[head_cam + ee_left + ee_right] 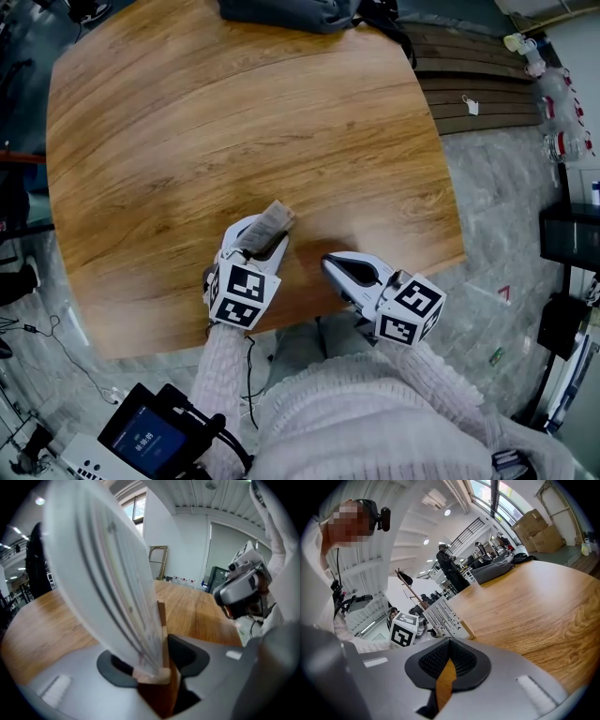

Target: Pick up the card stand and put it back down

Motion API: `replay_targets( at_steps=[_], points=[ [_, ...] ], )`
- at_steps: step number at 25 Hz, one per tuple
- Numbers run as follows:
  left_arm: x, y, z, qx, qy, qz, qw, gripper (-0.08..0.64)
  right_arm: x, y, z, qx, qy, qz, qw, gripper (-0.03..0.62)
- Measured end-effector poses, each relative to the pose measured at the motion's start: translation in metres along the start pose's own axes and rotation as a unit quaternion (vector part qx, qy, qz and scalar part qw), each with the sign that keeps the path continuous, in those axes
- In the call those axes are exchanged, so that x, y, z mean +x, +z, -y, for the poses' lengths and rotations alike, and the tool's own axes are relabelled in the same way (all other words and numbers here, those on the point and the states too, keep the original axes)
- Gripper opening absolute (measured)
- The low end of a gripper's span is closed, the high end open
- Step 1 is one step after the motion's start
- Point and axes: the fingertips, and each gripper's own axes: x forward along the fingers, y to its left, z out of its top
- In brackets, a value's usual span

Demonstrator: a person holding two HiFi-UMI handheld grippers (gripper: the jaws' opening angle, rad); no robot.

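The card stand (278, 218), a small wooden base holding a white printed card, sits near the front edge of the wooden table (187, 122). My left gripper (262, 242) has its jaws around the base. In the left gripper view both dark pads touch the wooden base (152, 674), and the card (108, 573) leans up and to the left. My right gripper (336, 265) rests a short way to the right, shut and holding nothing. The right gripper view shows the card stand (447, 618) just beyond its closed jaws.
A dark bag (291, 11) lies at the table's far edge. The table's front edge runs just under both grippers. A tablet-like device (145, 441) and cables sit on the floor at the lower left, and dark equipment (567, 234) stands at the right.
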Motion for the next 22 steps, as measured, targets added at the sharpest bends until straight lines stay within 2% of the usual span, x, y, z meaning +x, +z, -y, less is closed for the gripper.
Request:
replay_targets(
  at_steps=[4,9,18,22],
  points=[
    [-0.004,0.004,-0.001,-0.02,-0.001,0.015,0.9997,0.189,-0.001,0.002,0.0,-0.004,0.002,0.002,1.0,-0.004],
    [-0.014,0.006,0.003,-0.016,0.006,0.018,0.9997,0.187,-0.005,0.009,-0.007,-0.012,0.005,0.011,1.0,-0.003],
    [-0.056,0.045,0.008,-0.043,0.013,0.095,0.9944,0.186,-0.014,0.027,-0.026,-0.04,0.015,0.034,0.998,-0.005],
    [-0.078,0.067,0.01,-0.039,0.025,0.123,0.9914,0.186,-0.018,0.044,-0.036,-0.064,0.026,0.053,0.996,-0.005]
  ],
)
